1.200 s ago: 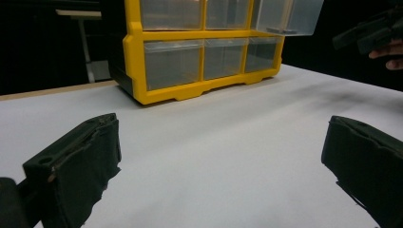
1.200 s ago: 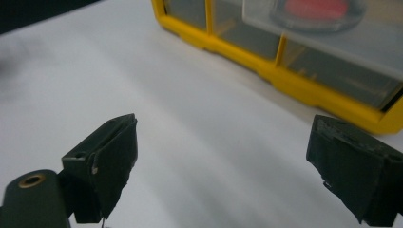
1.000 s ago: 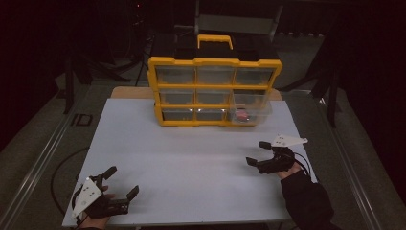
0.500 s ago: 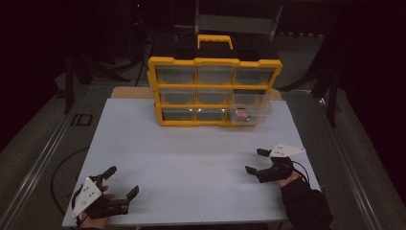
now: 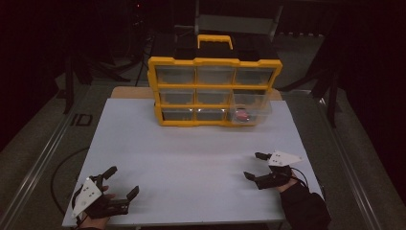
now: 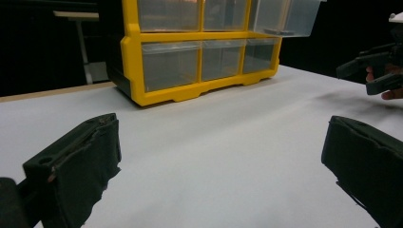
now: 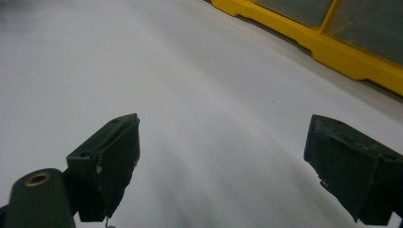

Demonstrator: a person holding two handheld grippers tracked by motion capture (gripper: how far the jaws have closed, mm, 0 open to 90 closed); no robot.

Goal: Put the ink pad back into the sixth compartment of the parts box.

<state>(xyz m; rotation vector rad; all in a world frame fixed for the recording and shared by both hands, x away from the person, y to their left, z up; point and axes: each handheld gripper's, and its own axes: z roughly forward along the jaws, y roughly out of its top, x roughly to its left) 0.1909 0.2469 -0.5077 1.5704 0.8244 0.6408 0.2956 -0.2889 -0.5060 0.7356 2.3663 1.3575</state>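
A yellow organizer [image 5: 215, 91] with clear drawers stands at the back of the white board [image 5: 191, 153]. Its lower right drawer [image 5: 251, 108] is pulled out, and a small red thing [image 5: 242, 115] lies inside. My left gripper [image 5: 123, 180] rests open near the front left corner, nothing between its jaws. My right gripper [image 5: 253, 165] sits low at the front right, open and empty; its jaws have just closed a little. In the left gripper view the organizer [image 6: 199, 52] is ahead, and the right gripper [image 6: 375, 71] is at the far right. The right gripper view looks over bare board to the organizer's base [image 7: 323, 42].
The organizer's black lid carries a yellow handle [image 5: 215, 40]. Dark stands [image 5: 72, 81] and metal rails [image 5: 38, 167] flank the table. A cable [image 5: 62, 172] loops off the left edge. Open board lies between the two grippers.
My right gripper has sunk and drawn back toward the front edge of the board. The left gripper and the organizer have not moved.
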